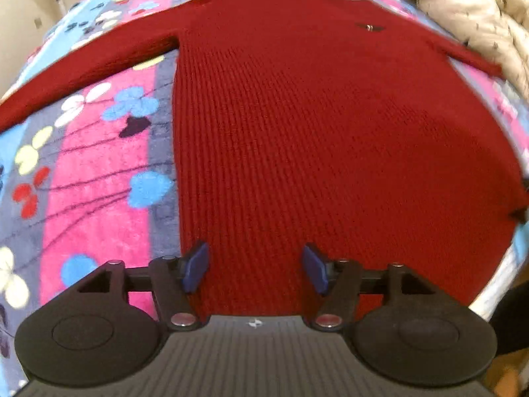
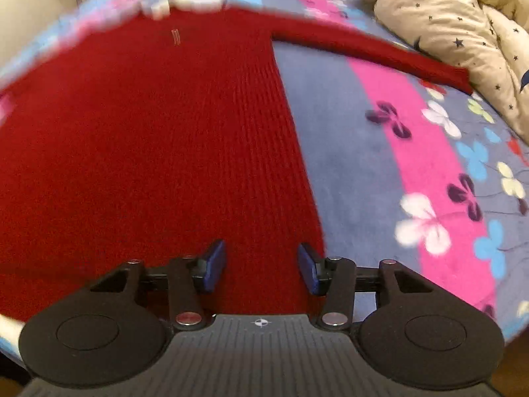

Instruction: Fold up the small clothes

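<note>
A red knitted sweater (image 1: 297, 125) lies flat, front up, on a flowered blanket, with both sleeves spread out sideways and the collar at the far end. It also fills the left part of the right wrist view (image 2: 148, 139). My left gripper (image 1: 254, 266) is open over the sweater's lower left edge, near the hem. My right gripper (image 2: 263, 269) is open over the lower right edge, near the hem. Neither holds any cloth. The blue pads (image 1: 196, 266) are bare.
The blanket (image 2: 413, 165) has pink, blue and grey stripes with flowers. A beige star-print duvet (image 2: 463, 23) is bunched at the far right, close to the right sleeve's cuff (image 2: 456, 77); it also shows in the left wrist view (image 1: 469, 16).
</note>
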`<state>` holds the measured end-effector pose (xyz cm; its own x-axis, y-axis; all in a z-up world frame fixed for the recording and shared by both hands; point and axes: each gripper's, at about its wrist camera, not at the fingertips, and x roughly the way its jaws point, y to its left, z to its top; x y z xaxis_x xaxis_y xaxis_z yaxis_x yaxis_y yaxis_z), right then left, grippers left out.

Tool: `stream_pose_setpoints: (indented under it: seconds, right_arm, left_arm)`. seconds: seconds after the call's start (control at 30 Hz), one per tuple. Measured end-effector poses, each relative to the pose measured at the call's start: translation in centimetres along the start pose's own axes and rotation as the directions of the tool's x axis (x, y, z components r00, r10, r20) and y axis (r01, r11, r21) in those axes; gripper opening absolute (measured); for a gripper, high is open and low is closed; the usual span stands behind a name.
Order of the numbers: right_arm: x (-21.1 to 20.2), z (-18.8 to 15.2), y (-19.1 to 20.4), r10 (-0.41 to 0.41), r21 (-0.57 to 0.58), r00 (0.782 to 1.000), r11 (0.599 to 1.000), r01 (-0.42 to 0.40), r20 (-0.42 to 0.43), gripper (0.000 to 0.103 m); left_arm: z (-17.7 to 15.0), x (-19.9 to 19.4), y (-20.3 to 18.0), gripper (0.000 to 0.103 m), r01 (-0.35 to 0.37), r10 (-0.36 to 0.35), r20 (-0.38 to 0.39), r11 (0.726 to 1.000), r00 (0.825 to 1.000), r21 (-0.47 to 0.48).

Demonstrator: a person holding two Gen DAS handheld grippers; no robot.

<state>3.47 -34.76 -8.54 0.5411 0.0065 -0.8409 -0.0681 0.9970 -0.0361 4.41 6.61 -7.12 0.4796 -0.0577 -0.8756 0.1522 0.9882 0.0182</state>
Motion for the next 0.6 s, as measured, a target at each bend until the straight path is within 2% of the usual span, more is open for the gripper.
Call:
stream_pose_setpoints:
  seconds: [0.13, 0.23, 0.37, 0.6]
  right_arm:
    - [-0.7, 0.4, 0.0, -0.006, 0.014, 0.999, 1.0, 0.005, 0.034, 0.053]
    - [-1.4, 0.6, 0.2, -0.041, 0.005, 0.996, 0.999, 0.04, 0.081, 0.054]
    - [-2.7, 0.9, 0.3, -0.062, 0.017, 0.983, 0.998, 0.06, 0.17, 0.055]
    - [-2.7, 0.9, -0.9, -0.088, 0.043, 0.98, 0.996, 0.082, 0.176, 0.055]
  left_arm:
    - [0.1, -0.7, 0.2, 0.075, 0.015, -0.014, 0.027, 1.0, 1.0, -0.027]
    - [0.3, -1.2, 0.4, 0.08, -0.021, 0.024, 0.077, 0.999, 0.997, -0.044]
    - [0.8, -2.1, 0.9, 0.081, -0.049, 0.06, 0.13, 0.995, 0.99, -0.088]
    - [1.4, -2.9, 1.6, 0.081, -0.055, 0.078, 0.177, 0.99, 0.981, -0.133]
